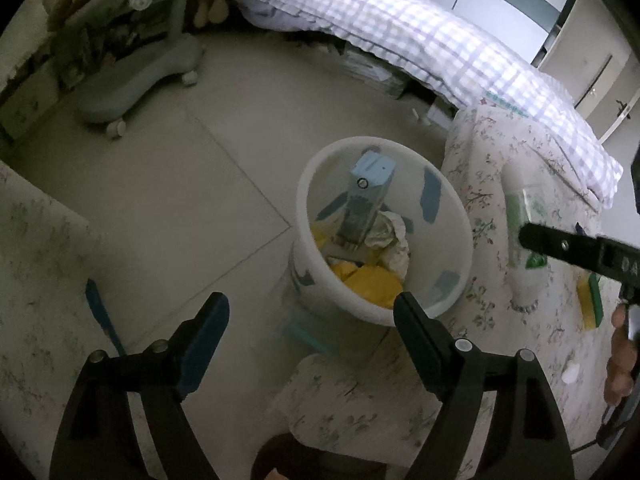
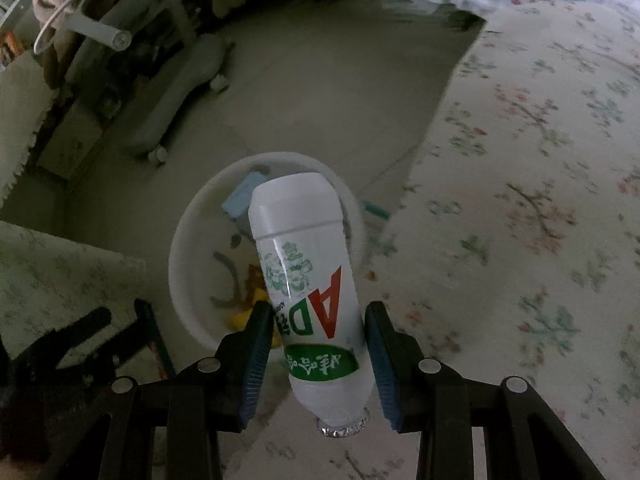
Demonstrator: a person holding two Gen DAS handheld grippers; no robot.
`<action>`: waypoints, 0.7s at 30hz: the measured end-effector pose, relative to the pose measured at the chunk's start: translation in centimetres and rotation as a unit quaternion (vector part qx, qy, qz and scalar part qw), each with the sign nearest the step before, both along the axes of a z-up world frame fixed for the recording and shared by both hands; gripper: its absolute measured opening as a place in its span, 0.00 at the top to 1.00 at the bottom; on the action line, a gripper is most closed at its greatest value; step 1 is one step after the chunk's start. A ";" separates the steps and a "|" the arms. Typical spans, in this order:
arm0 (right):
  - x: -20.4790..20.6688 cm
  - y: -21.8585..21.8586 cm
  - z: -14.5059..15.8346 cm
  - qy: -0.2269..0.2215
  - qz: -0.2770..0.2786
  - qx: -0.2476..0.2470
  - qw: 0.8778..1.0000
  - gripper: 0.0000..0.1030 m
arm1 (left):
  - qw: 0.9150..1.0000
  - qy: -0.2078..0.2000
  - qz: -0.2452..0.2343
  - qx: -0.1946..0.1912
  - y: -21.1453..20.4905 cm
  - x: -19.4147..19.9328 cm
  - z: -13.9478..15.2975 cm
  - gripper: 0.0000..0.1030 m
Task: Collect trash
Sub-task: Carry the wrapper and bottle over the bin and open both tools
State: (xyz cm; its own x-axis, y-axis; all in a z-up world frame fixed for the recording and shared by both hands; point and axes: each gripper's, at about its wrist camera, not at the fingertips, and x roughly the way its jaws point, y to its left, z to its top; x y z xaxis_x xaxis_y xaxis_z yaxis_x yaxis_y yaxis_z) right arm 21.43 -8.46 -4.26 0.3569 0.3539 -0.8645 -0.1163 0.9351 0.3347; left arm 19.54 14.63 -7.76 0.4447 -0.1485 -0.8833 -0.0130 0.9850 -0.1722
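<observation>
Left wrist view: left gripper nearest the lens, jaws spread wide with nothing between them, poised over the trash bin.
Bin holds a blue box, crumpled paper and yellow scraps; its base is hidden. Right gripper enters from the right edge, mostly cut off; the white bottle it carries is blurred against the floral cloth.

Right wrist view: right gripper clamped on the bottle.
Both pads press its lower label; bottle hangs cap-down toward the lens, foil cap partly cut off, base above the bin. Bin contents largely blocked.
</observation>
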 end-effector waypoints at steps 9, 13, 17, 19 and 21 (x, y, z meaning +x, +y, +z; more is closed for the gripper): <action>1.1 1.4 -0.1 0.001 0.001 0.015 1.000 0.46 | 1.000 -0.006 -0.001 -0.002 0.5 -0.3 0.0 0.07; 0.5 0.4 1.3 -0.016 -0.006 0.006 1.000 0.37 | 1.000 -0.004 -0.005 -0.003 0.2 -0.6 0.2 0.04; -0.4 -1.3 2.8 -0.029 -0.018 -0.002 0.999 0.34 | 1.000 -0.008 -0.012 -0.009 -0.7 -1.1 1.1 0.03; -1.0 -2.4 3.4 -0.032 -0.026 -0.006 0.999 0.33 | 1.000 -0.010 -0.018 -0.009 -1.4 -1.5 1.6 0.03; -1.6 -3.4 4.0 -0.033 -0.030 -0.010 0.999 0.33 | 1.000 -0.014 -0.026 -0.008 -2.2 -1.9 2.1 0.03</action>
State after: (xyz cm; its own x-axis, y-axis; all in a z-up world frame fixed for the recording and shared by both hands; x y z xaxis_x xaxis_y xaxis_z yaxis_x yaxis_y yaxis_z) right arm 19.81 -11.90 -0.25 0.4342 0.3130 -0.8447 -0.0811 0.9475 0.3094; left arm 17.69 12.40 -5.64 0.4604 -0.1873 -0.8677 0.0441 0.9811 -0.1884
